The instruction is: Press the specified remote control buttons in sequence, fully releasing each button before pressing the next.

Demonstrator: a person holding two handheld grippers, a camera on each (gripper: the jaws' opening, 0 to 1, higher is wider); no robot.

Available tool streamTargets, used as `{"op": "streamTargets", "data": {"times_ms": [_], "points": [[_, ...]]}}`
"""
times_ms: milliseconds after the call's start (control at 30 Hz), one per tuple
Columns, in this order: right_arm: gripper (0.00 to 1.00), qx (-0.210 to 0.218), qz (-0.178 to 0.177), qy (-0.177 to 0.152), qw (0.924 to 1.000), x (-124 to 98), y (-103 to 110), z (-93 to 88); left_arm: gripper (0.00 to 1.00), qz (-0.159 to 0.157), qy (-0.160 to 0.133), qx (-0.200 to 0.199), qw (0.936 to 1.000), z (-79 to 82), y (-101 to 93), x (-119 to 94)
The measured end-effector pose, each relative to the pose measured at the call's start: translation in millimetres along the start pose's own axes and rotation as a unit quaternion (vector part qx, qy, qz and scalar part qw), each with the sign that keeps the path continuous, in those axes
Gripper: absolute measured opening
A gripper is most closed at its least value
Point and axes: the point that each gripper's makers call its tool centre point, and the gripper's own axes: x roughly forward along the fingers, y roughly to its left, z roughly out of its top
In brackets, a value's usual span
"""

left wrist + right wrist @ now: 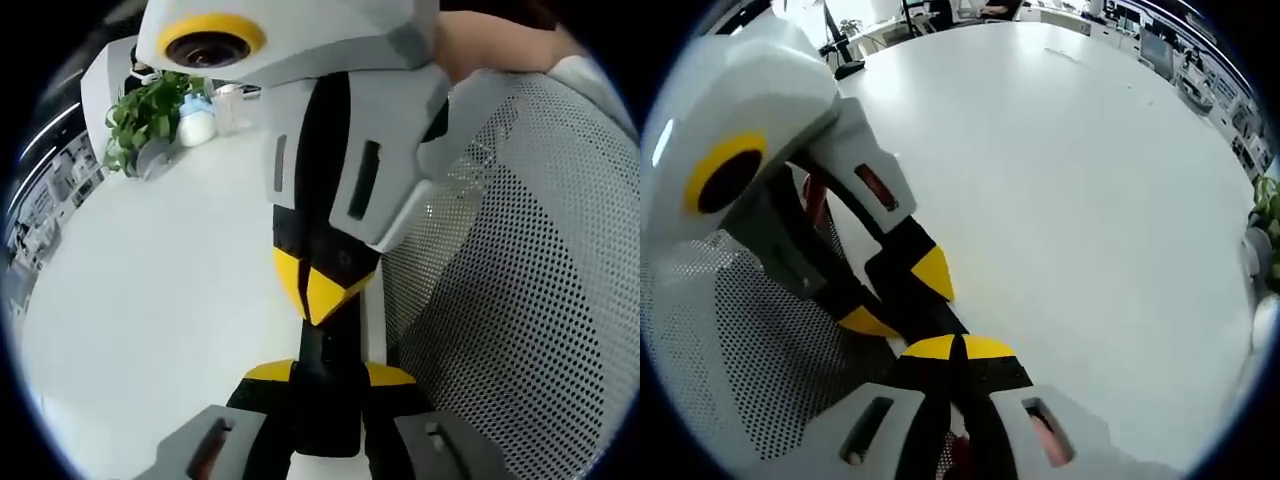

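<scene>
Low in the left gripper view, the left gripper (330, 372) is sitting clenched, yellow tips meeting. The right gripper (322, 290) is crossing above it, tips together. In the right gripper view, its own jaws (958, 352) are pressing shut. A perforated grey mesh chair back (520, 300) is curving at right; a leafy green potted plant (145, 120) is standing upper left on the white table (150, 300). I cannot tell where the remote is.

Wide open white table (1080, 200) out ahead; mesh chair back (520, 300) crowding close by, potted plant (145, 115) and bottle (196, 122) parked way off at far edge.
</scene>
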Motion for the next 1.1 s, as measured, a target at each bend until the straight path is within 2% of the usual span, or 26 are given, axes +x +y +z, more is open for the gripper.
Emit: {"op": "streamTargets", "data": {"times_ms": [233, 367, 1100], "points": [[0.0, -0.002, 0.018, 0.003, 0.9998, -1.1, 7.2, -1.2, 0.24, 0.0, -0.001, -0.001, 1.0, 0.1, 0.0, -0.1], [0.0, -0.016, 0.012, 0.002, 0.9998, -1.2, 6.9, -1.5, 0.24, 0.0, -0.001, 0.0, 1.0, 0.2, 0.0, 0.0], [0.0, -0.04, 0.01, 0.008, 0.9991, -2.2, 10.3, -5.4, 0.24, 0.0, -0.002, 0.001, 1.0, 0.2, -0.1, -0.1]]}}
